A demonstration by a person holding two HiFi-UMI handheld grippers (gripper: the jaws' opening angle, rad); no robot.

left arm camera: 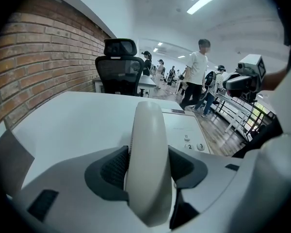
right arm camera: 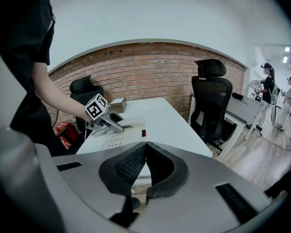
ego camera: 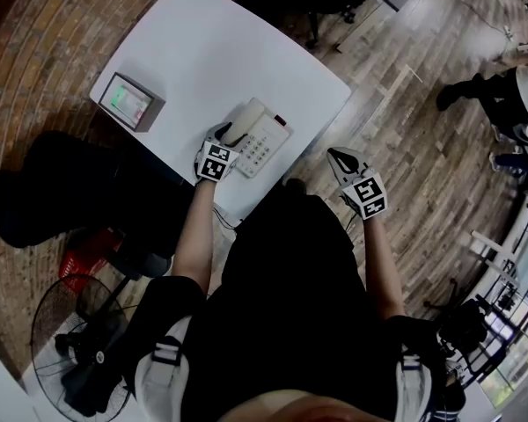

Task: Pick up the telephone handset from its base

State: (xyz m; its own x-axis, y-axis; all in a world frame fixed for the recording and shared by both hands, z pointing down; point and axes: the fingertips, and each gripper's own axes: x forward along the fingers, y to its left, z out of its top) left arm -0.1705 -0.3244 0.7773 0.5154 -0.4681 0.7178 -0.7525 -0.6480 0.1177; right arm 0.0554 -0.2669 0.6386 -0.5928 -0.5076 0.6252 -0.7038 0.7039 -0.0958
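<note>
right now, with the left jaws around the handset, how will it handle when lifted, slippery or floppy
Probably stiff: the handset looks like a one-piece hard plastic shell. Possibly slippery, since its surface is smooth and rounded where the textured pads meet it. Likely light, as it is slim beside its base.

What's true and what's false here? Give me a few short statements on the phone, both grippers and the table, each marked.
1. The left gripper is shut on the handset. True.
2. The handset hangs in the air, clear of its base. False: it lies on the base.
3. The right gripper grips the base. False: its jaws are together on nothing, held beyond the edge of the table, away from the phone.
4. A small box with a screen sits on the same table. True.
</note>
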